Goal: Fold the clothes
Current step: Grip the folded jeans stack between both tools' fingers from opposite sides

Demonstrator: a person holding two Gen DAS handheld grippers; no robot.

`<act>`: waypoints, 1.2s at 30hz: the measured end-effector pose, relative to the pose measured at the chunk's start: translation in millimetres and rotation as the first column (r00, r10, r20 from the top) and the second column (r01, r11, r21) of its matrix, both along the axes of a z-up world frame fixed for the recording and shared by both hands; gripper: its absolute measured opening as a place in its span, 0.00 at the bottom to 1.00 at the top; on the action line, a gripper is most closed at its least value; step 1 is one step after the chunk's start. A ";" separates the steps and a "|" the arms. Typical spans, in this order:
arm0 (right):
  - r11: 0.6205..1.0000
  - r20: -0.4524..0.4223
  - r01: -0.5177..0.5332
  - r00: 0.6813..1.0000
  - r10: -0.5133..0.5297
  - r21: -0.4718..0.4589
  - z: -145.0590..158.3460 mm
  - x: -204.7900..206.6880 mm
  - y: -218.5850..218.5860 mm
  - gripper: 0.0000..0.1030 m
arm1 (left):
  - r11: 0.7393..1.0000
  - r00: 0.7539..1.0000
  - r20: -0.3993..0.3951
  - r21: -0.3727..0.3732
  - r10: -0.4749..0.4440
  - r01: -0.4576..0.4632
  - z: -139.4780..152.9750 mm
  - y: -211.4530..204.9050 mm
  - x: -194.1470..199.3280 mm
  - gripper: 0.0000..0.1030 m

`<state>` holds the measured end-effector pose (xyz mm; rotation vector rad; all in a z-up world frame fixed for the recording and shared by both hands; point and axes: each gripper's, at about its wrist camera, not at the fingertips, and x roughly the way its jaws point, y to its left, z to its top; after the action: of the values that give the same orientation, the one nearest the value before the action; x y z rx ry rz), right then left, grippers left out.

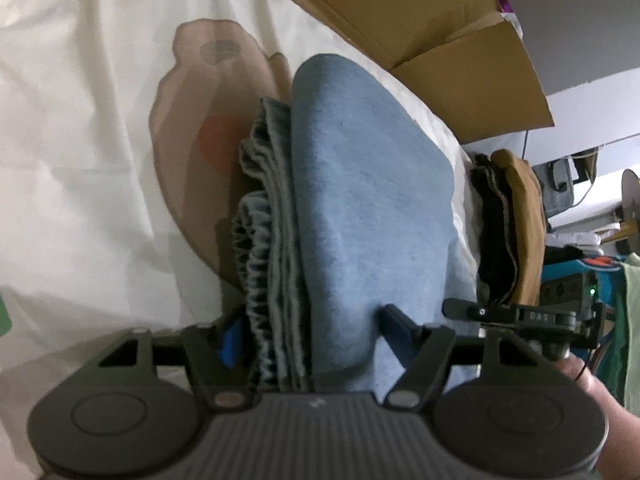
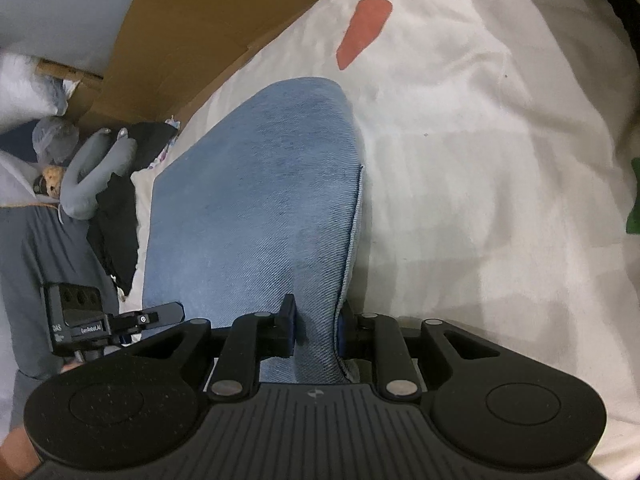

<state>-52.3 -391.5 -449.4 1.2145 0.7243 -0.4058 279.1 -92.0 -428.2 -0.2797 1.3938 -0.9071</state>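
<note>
Left wrist view: 1 folded blue denim garment (image 1: 360, 200), soft faded blue on its broad top face, several stacked layers showing along its left edge, including a gathered, ruffled band (image 1: 256, 240). It lies on a cream bedsheet (image 1: 80, 140) printed with a tan cartoon shape (image 1: 188, 92) that has an orange spot; the garment covers part of that print. Left claw (image 1: 308, 332): the layered near end of the garment sits between its 2 fingers, the right finger (image 1: 396, 320) dented into the cloth, the left one mostly hidden behind the ruffled layers; jaws wide, clenched on the thick stack. The near end of the garment is cut off by the claw body.

Right wrist view: the same garment (image 2: 256, 200), twill weave visible, 1 stitched hem along its right edge. Right claw (image 2: 316, 320): jaws narrow, pinching the garment's near hem edge between 2 fingers. 1 red patch (image 2: 364, 32) on the sheet.

Other items: 1 cardboard box (image 1: 420, 20) beyond the bed; 1 pile of dark and tan clothes (image 1: 508, 224) to the right, partly hidden by the garment; 1 grey soft toy (image 2: 96, 172), blurred. 1 hand (image 1: 592, 392) at the frame edge, mostly cut off.
</note>
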 end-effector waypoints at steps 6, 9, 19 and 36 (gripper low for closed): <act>1.000 0.004 -0.007 1.000 0.007 0.004 -2.6 -1.2 -1.5 0.20 | 1.000 1.000 0.000 -0.020 -0.002 0.002 -2.6 1.5 -0.6 0.74; 0.999 0.014 0.007 1.000 -0.007 0.036 -6.6 -3.8 -4.1 0.20 | 0.999 1.000 -0.005 -0.035 0.002 -0.002 -4.3 2.8 -0.4 0.74; 1.000 0.011 -0.012 1.000 0.012 -0.021 18.1 -1.7 -0.2 0.17 | 0.998 0.999 -0.047 -0.063 0.007 -0.010 5.7 5.9 0.3 0.49; 1.000 -0.044 -0.003 0.999 0.002 -0.027 9.9 -14.2 -8.1 0.32 | 0.995 0.996 -0.081 -0.098 -0.039 0.031 -12.5 0.1 -6.0 0.69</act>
<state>-66.5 -399.5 -439.5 1.1820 0.7555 -0.4404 273.2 -91.9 -440.7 -0.3708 1.4372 -1.0029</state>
